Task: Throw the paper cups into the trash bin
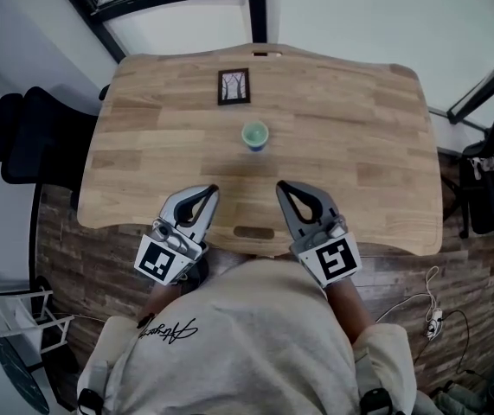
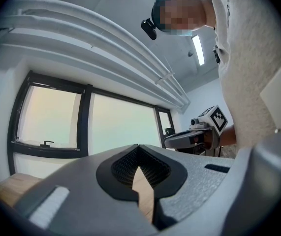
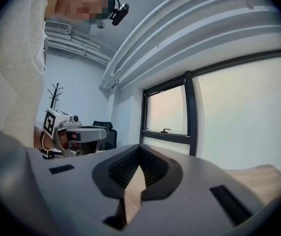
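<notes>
Fingertips of the left gripper (image 1: 209,189) meet at the front, with only bare wood showing through the gap behind them; nothing is held. Right gripper (image 1: 284,186) is in the same condition: tips closed together, empty. Both hover over the near edge of the wooden table (image 1: 359,145), pointing roughly level and away from the person, whose light sweatshirt (image 1: 238,344) fills the foreground of the head view.

Task item: one paper cup (image 1: 254,136), green-rimmed, stands upright on the table beyond the two grippers and about midway between them, well apart from both. A small framed tree picture (image 1: 234,86) lies further back. A dark office chair (image 1: 30,137) stands off the table's left side.

Containers: the cup's interior looks pale and empty, though liquid cannot be ruled out from this height. No trash bin appears in any view.

Risks, as judged:
- Approaching with the fingers closed would push or topple the light cup; they must part first
- Too hard a squeeze would crush the paper wall and the cup could slip out
- Any residue inside would spill if the cup tilts in transit
- With the bin out of sight, the route to it cannot be assessed
</notes>
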Demonstrator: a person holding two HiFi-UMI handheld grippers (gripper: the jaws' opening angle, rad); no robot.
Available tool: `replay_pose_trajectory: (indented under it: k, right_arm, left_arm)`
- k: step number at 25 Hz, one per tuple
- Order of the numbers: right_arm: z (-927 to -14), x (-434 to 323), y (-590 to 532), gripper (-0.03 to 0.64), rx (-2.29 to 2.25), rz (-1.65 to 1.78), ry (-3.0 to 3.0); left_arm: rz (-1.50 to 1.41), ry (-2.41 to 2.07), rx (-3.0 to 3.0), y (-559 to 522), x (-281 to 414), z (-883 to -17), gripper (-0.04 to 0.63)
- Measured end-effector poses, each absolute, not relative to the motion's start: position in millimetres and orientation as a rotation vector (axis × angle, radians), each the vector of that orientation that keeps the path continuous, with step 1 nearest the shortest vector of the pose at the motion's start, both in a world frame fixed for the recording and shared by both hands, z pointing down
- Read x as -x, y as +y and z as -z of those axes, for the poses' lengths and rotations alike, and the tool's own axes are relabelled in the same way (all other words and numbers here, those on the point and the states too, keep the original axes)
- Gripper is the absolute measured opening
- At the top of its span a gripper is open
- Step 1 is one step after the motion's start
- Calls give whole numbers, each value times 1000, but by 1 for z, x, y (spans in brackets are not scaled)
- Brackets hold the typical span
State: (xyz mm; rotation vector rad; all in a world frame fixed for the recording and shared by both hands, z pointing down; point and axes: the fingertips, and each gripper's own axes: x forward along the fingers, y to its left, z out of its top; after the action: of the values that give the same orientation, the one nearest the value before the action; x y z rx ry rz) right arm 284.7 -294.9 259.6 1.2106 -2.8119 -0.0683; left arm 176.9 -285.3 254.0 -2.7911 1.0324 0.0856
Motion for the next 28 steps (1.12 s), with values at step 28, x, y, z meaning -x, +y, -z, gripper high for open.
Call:
replay_pose_trajectory:
  k: [28]
  right_arm:
    - [-272, -277, -347, 11, -1129, 55, -2851]
  left_arm:
    - [-22, 1076, 2793, -334, -180, -274, 3]
